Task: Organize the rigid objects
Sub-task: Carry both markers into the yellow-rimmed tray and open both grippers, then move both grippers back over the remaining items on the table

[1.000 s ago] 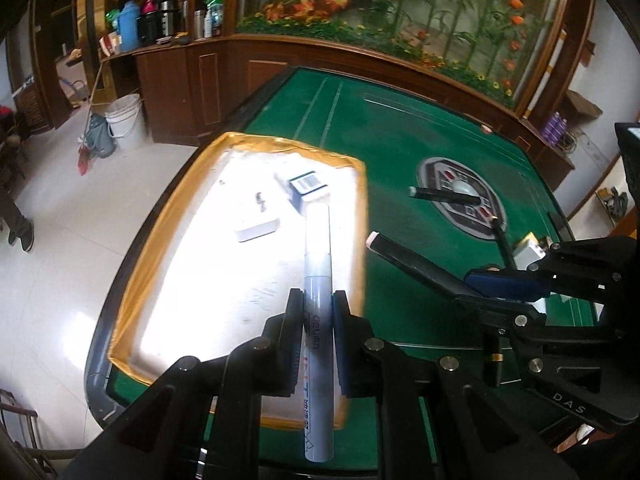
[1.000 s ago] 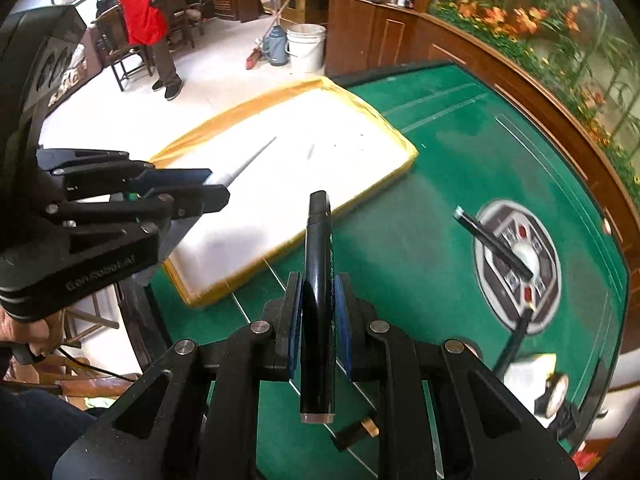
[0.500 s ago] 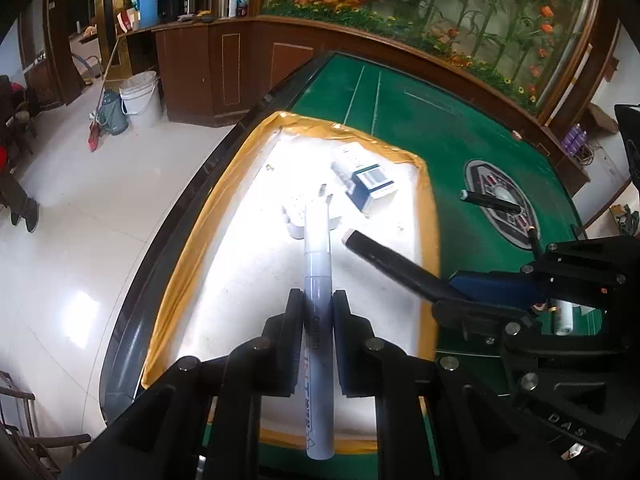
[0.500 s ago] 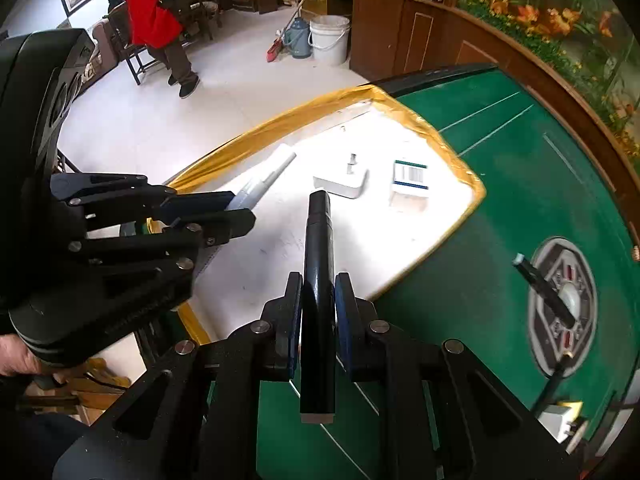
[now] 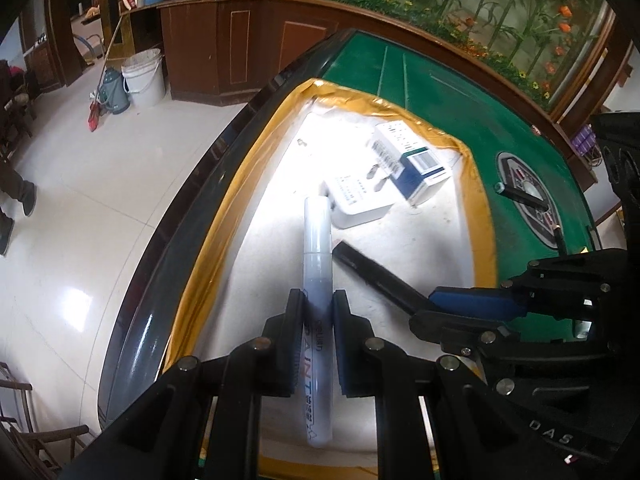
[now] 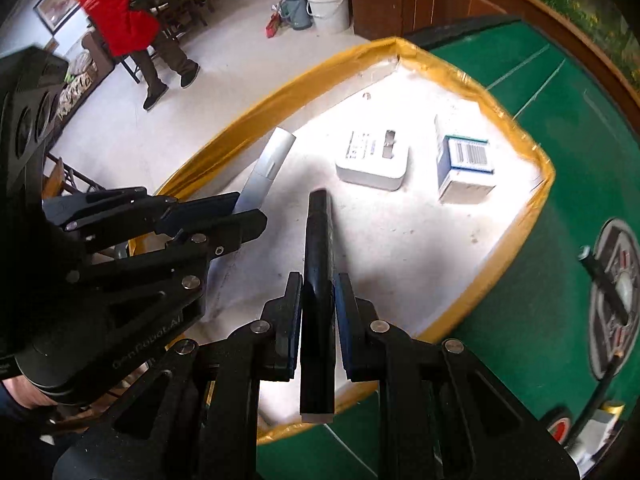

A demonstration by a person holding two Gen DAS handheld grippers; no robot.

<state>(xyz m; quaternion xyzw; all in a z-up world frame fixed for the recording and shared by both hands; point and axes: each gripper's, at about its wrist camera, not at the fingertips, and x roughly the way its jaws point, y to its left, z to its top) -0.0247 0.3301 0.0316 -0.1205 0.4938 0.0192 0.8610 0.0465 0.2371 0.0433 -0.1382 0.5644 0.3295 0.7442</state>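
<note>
My left gripper (image 5: 316, 312) is shut on a white paint marker (image 5: 317, 280), which points ahead over the white tray (image 5: 224, 216) with gold edging. My right gripper (image 6: 318, 300) is shut on a flat black bar (image 6: 318, 264), also held above the tray. In the right wrist view the left gripper (image 6: 224, 208) holds the paint marker (image 6: 266, 168) at the left. In the left wrist view the right gripper (image 5: 448, 304) comes in from the right with the black bar (image 5: 376, 272). A white charger (image 6: 374, 158) and a blue-and-white box (image 6: 466, 166) lie in the tray's far part.
The tray (image 6: 516, 216) sits on a green felt table (image 6: 560, 280). A black pen (image 5: 520, 196) lies on a round emblem (image 5: 532, 204) on the felt. A white bucket (image 5: 144, 76) and a broom stand on the floor. A person in red (image 6: 124, 28) sits beyond.
Both grippers have moved forward and down over the tray, each still holding its object. The charger and box now appear nearer and larger.
</note>
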